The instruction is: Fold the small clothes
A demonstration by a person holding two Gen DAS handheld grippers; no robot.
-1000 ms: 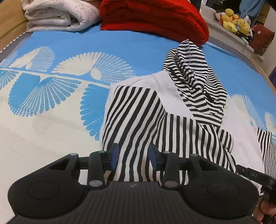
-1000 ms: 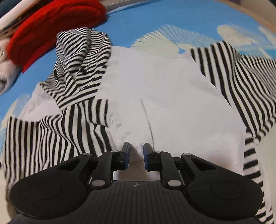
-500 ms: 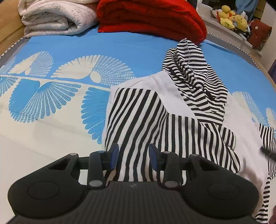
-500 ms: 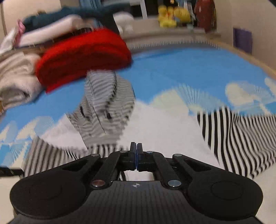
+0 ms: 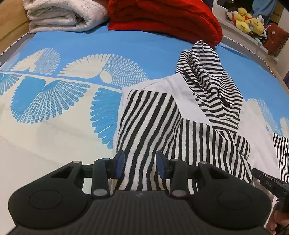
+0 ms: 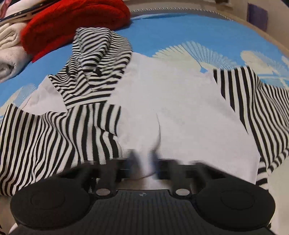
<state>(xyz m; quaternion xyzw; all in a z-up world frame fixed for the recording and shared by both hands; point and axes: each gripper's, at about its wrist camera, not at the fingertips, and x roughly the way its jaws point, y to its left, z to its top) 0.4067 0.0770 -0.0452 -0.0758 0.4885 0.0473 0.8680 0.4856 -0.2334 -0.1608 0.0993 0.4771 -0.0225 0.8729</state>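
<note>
**Mia:** Where is the little top lying?

**Dad:** The small white hooded top with black-and-white striped sleeves [image 5: 182, 115] is lying on the bed, on the blue and cream bedspread with fan shapes [image 5: 75, 54]. Its striped hood [image 6: 97, 59] is pointing toward the folded red blanket [image 5: 162, 16] and the folded white quilt [image 5: 63, 14].

**Mia:** Are the tongs holding anything?

**Dad:** No. The left gripper [image 5: 138, 164] is sitting wide open over the striped sleeve that is folded across the top [image 5: 148, 126], and nothing is between its fingers. The right gripper [image 6: 144, 162] is looking blurry, but its fingers are standing apart over the bottom edge of the white part. It isn't pinching anything that I can see.

**Mia:** So what's the good way to do this bit?

**Dad:** I'm thinking the other striped sleeve [image 6: 256, 108] is waiting, because it is sticking out to the side. Grab it near the end, lift it only a little, and lay it flat across the white middle. Go slowly so the first sleeve isn't getting pulled crooked.
</note>
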